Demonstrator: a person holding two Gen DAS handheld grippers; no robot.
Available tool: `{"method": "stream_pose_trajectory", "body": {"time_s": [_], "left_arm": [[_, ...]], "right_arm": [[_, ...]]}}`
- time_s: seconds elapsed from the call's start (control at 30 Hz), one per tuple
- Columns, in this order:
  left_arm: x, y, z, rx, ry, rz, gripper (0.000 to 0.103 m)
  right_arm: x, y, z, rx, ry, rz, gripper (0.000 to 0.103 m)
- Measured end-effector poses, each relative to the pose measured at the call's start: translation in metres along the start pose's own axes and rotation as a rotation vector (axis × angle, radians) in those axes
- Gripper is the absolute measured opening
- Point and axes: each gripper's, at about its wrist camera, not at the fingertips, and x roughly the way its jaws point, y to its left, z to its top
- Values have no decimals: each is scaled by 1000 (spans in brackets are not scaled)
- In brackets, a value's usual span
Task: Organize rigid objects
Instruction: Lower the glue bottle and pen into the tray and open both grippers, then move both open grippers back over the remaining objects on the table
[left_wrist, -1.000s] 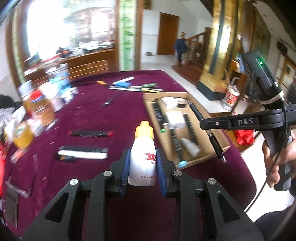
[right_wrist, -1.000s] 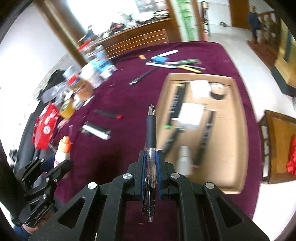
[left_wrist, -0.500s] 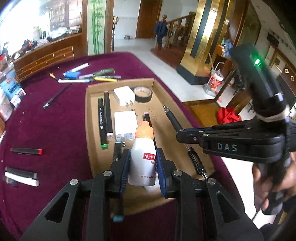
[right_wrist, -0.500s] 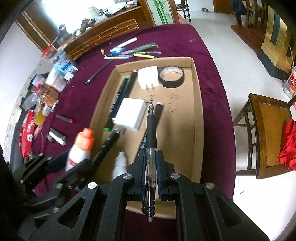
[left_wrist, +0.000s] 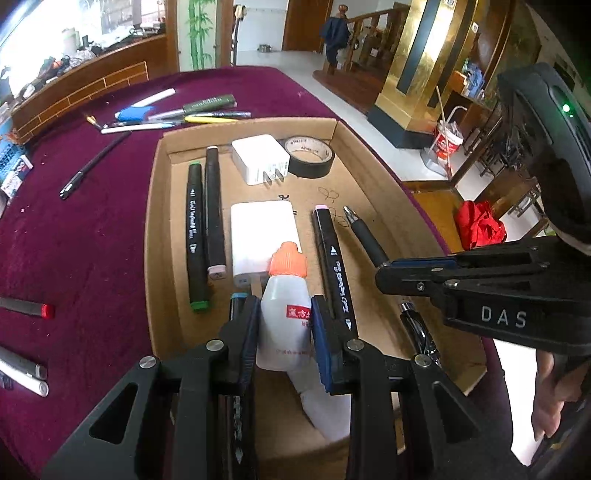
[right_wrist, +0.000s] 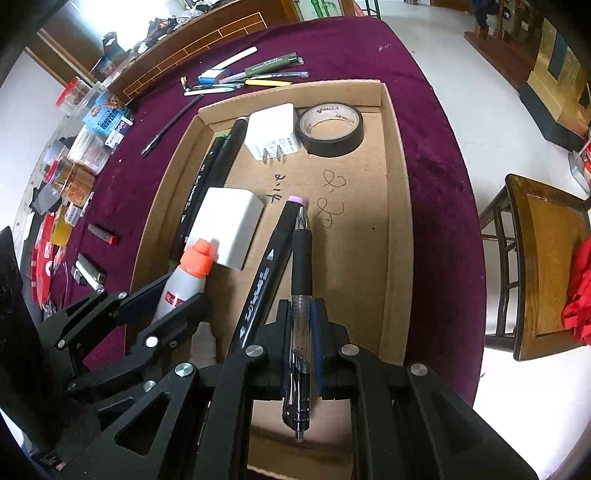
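Note:
My left gripper (left_wrist: 283, 325) is shut on a white glue bottle (left_wrist: 283, 321) with an orange cap, held upright low over the near part of the cardboard tray (left_wrist: 159, 221). It also shows in the right wrist view (right_wrist: 183, 284). My right gripper (right_wrist: 301, 317) is shut on a black pen (right_wrist: 301, 266), tip pointing forward, low over the tray (right_wrist: 399, 221) beside a black marker (right_wrist: 266, 273). The pen shows in the left wrist view (left_wrist: 364, 236). The tray holds markers (left_wrist: 205, 229), a white box (left_wrist: 263, 236), a white charger (left_wrist: 260, 158) and a black tape roll (left_wrist: 310, 155).
Loose pens and markers (left_wrist: 177, 114) lie on the maroon tablecloth (left_wrist: 74, 236) beyond the tray. More markers (left_wrist: 22, 365) lie at the left. Jars and packets (right_wrist: 81, 155) crowd the table's left edge. A wooden chair (right_wrist: 539, 266) stands to the right of the table.
Both grippers have moved from the left part of the table to over the tray and lower toward it, each still holding its object.

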Motion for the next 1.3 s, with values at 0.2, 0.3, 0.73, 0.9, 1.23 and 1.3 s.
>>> {"method": "stream_pose_trajectory", "body": {"time_s": [0.2, 0.3, 0.73, 0.9, 1.23, 1.3], "left_arm": [[13, -1, 17, 23, 10, 0, 25], [19, -1, 23, 32, -3, -12, 25], [0, 8, 20, -23, -35, -85, 48], [-31, 13, 14, -25, -81, -94, 50], [-141, 87, -58, -206, -228, -8, 50], [-157, 108, -80, -255, -238, 26, 50]], "right_arm": [[11, 0, 9, 18, 16, -14, 10], [15, -1, 10, 27, 18, -27, 10], [9, -1, 8, 59, 4, -64, 18], [-15, 11, -1, 56, -69, -59, 18], [-20, 115, -5, -147, -59, 133, 18], [-7, 149, -7, -213, -25, 173, 18]]}}
